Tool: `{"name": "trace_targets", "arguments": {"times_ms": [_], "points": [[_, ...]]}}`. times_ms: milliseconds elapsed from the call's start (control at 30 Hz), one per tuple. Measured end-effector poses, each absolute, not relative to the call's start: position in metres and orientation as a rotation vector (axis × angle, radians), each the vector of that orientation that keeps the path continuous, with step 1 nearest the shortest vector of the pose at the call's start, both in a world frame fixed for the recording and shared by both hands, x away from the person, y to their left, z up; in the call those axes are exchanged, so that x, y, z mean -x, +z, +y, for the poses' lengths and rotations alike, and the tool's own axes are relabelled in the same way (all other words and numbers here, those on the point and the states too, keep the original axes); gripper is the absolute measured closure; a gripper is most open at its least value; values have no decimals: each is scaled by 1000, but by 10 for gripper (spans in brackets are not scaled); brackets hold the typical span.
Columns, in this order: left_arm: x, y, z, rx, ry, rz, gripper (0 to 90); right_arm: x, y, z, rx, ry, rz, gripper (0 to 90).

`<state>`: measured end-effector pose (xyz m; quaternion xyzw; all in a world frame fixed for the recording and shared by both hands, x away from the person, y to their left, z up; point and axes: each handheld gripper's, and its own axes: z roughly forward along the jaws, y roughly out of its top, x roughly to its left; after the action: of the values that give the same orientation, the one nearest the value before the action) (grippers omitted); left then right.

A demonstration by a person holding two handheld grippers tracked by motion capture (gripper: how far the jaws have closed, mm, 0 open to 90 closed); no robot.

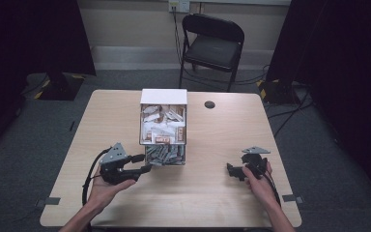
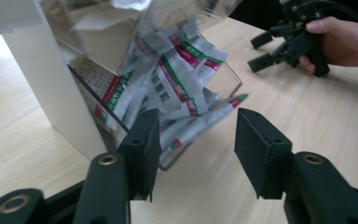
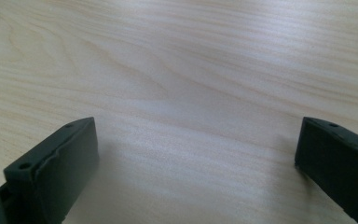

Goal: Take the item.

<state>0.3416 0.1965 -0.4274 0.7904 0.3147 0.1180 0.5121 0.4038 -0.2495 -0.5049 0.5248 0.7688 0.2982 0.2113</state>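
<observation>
- Dim room with dark curtains at both sides; folding chair (image 1: 212, 43) stands beyond the far edge of the table.
- Table (image 1: 125, 203): pale wood, carries everything listed below.
- Dispenser box (image 1: 163, 96): white top, clear walls, upright at the table's middle, nearer the far edge; holds a stack of packets.
- Packets (image 2: 172, 84): silver sachets with red and green print, spilling into the clear tray at the box's near side; none taken out yet, judging by the bare wood around.
- Left gripper (image 2: 193, 140): near the tray's left corner, jaws moderately open and aimed at the lowest packets, gripping nothing.
- Right gripper (image 1: 244, 169): toward the right edge, well apart from the box, jaws wide open and empty over bare wood.
- Status: picking seems about to start; grasp and removal remain.
</observation>
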Motion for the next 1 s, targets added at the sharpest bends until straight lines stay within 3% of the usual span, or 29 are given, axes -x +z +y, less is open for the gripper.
{"name": "trace_targets", "arguments": {"times_ms": [467,867,1000], "points": [[-351,-438,182,-1924,274,741,561,-404,-505,-249,-1456,829,2137,0],[-357,-448,169,-1970,271,744,526,-404,-505,-249,-1456,829,2137,0],[-358,-448,172,-1945,251,740,624,-404,-505,-249,-1457,829,2137,0]]}}
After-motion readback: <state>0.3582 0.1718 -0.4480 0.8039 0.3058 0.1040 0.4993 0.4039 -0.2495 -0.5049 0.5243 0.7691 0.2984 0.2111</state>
